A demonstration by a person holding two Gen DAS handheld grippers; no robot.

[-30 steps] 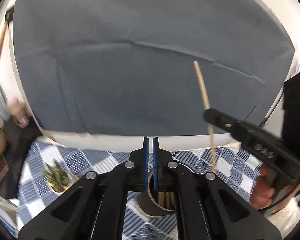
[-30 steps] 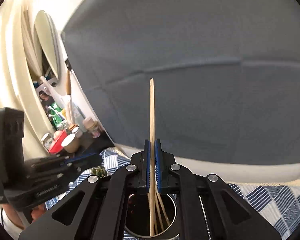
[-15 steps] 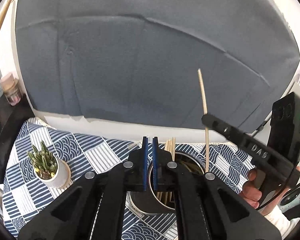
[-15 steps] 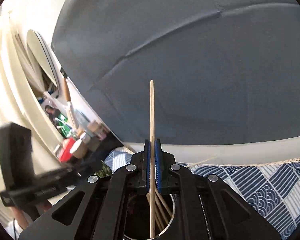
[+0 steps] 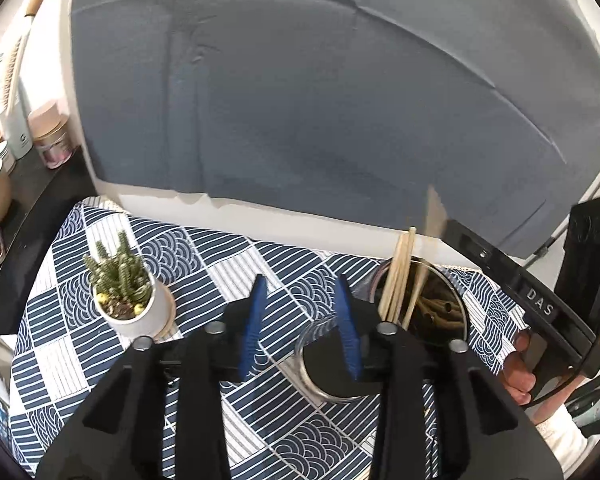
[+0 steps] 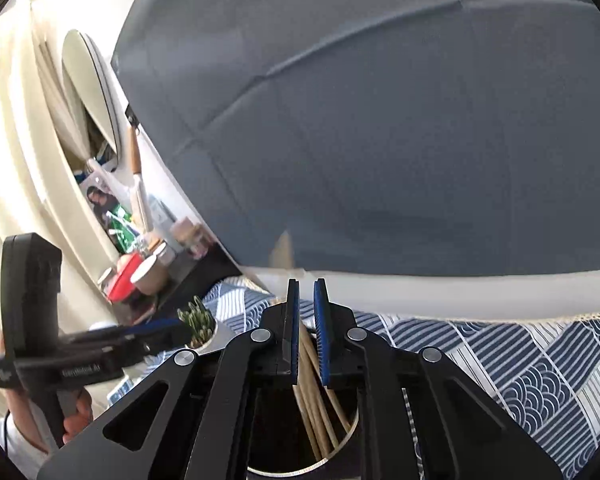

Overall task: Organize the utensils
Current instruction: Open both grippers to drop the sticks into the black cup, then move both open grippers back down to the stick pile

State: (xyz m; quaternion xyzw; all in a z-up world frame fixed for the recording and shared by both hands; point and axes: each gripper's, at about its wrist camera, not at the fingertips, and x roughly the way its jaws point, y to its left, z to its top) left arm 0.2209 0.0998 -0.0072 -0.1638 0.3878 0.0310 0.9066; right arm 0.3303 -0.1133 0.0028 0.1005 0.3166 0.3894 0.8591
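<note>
1. Right gripper [image 6: 306, 332]: jaws just opening, a narrow gap between the blue pads, nothing pinched. It sits directly over the holder [image 6: 304, 468]. A pale blurred chopstick [image 5: 426, 256] shows at the holder's mouth in the left wrist view, apparently dropping in.
2. Left gripper [image 5: 300, 320]: jaws opening, about half spread and empty. It hangs over the cloth [image 5: 204, 256] just left of the holder, its right finger in front of the cup [image 5: 320, 392], which stands against the holder's near-left side.
3. Sticks [image 5: 398, 276]: bundled in the holder, leaning against its left rim, long axes near upright, tips up.
4. Key relation: the holder lies straight below the right gripper, so the right hand [image 5: 520, 376] is nearer; the left is off to the side.
5. Pose: right gripper pitched moderately down, the left more steeply.
6. Plant [image 5: 130, 300]: well left of the holder, clear of both.
</note>
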